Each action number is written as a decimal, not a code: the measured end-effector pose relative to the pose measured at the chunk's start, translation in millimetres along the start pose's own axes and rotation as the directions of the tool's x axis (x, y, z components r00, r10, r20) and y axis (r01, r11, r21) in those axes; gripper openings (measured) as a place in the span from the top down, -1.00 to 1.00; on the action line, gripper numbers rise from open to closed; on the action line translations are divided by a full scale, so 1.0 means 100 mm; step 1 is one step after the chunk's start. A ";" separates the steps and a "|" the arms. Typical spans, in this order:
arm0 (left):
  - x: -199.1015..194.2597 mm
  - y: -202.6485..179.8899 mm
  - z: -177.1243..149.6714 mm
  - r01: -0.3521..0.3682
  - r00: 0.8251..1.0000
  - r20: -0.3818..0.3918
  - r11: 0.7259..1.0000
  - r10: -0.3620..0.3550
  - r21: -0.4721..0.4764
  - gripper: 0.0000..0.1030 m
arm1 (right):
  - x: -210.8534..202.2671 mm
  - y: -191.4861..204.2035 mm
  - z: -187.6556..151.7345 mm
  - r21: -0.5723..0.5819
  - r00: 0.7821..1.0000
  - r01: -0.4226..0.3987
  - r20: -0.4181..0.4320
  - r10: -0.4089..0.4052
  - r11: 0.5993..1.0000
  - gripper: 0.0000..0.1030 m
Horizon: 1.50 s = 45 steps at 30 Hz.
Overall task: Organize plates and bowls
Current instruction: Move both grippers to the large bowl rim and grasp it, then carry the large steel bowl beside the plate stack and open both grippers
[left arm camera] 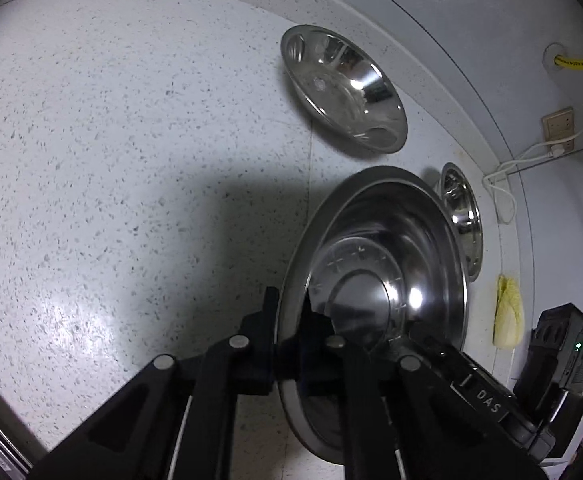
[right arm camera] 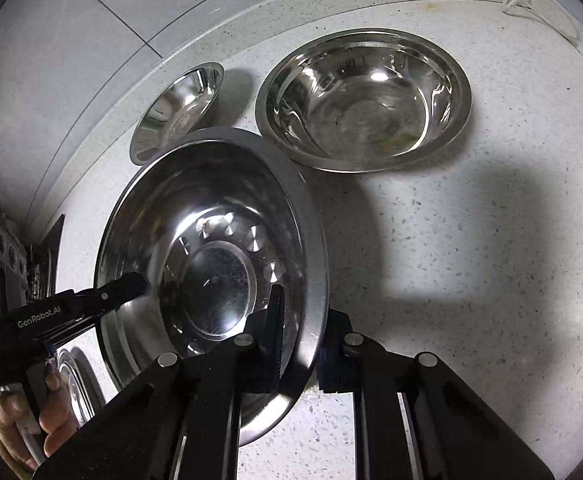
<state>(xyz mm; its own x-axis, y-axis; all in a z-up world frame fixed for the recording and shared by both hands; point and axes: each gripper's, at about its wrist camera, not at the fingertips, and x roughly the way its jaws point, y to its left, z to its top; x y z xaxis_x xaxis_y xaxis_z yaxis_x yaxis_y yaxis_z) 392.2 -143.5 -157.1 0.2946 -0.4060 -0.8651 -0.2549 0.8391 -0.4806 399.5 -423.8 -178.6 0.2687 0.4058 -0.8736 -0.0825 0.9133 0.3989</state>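
Fingers of both grippers are clamped on the rim of one big steel bowl (right arm camera: 211,248). The left gripper (left arm camera: 291,320) has one finger (left arm camera: 269,320) outside the rim and the other inside the bowl, with the rim pinched between them. The right gripper (right arm camera: 303,340) grips the opposite side of the rim in the same way, one finger (right arm camera: 275,320) inside and one outside. In the right wrist view the left gripper also shows, coming into the bowl from the left, with the person's hand (right arm camera: 23,420) on its handle.

The big bowl is tilted and held over the speckled counter (left arm camera: 111,160), in front of the other dishes. Behind it, a second large bowl (right arm camera: 363,100) stands upright on the counter, near the back edge. A smaller shallow bowl (right arm camera: 179,112) sits beside this one, close to the tiled wall (right arm camera: 51,40); the held bowl covers part of it. One more dish (right arm camera: 75,388) shows only as a rim at the lower left of the right wrist view. A yellowish cloth (left arm camera: 509,312) hangs on the wall, near white cables (left arm camera: 503,192).
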 end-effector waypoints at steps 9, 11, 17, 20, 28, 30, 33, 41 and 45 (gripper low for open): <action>-0.55 -0.10 -0.19 0.051 0.997 0.054 0.999 -0.052 0.012 0.87 | -0.41 0.16 -0.09 -0.020 0.996 -0.041 0.084 0.043 0.999 0.79; -0.80 -0.16 -0.30 0.079 0.994 0.077 0.996 -0.081 0.032 0.87 | -0.66 0.24 -0.18 -0.043 0.991 -0.043 0.128 0.048 0.998 0.79; -1.34 -0.32 -0.69 0.104 0.985 0.124 0.990 -0.116 0.100 0.86 | -1.27 0.39 -0.58 -0.083 0.974 -0.050 0.215 0.067 0.995 0.78; -1.50 -0.35 -0.93 0.113 0.984 0.127 0.986 -0.128 0.125 0.86 | -1.48 0.42 -0.84 -0.094 0.970 -0.042 0.233 0.063 0.995 0.77; -1.66 -0.15 -1.61 0.108 0.988 0.095 0.982 -0.124 0.156 0.86 | -1.71 0.45 -1.57 -0.102 0.973 -0.015 0.228 0.038 0.995 0.76; -1.60 -0.08 -1.73 0.090 0.991 0.084 0.983 -0.104 0.161 0.86 | -1.69 0.43 -1.69 -0.100 0.976 -0.014 0.214 0.036 0.995 0.76; -1.45 0.02 -1.88 0.042 0.996 0.074 0.985 -0.055 0.170 0.85 | -1.57 0.37 -1.86 -0.087 0.982 -0.019 0.183 0.034 0.996 0.76; -0.89 0.25 -1.98 -0.065 0.998 0.025 0.987 0.062 0.148 0.78 | -1.06 0.16 -1.92 -0.057 0.997 -0.011 0.072 0.015 0.998 0.75; -0.75 0.23 -1.93 -0.108 0.994 0.037 0.980 0.104 0.164 0.78 | -0.91 0.08 -1.94 -0.041 0.998 -0.035 0.050 0.037 0.999 0.75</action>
<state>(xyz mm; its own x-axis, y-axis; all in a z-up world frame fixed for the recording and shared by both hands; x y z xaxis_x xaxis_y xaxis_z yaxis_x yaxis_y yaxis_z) 186.2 -163.4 -131.3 0.3003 -0.3031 -0.9044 -0.1303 0.9262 -0.3537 188.6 -447.0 -150.4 0.3127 0.4368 -0.8435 -0.1312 0.8994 0.4171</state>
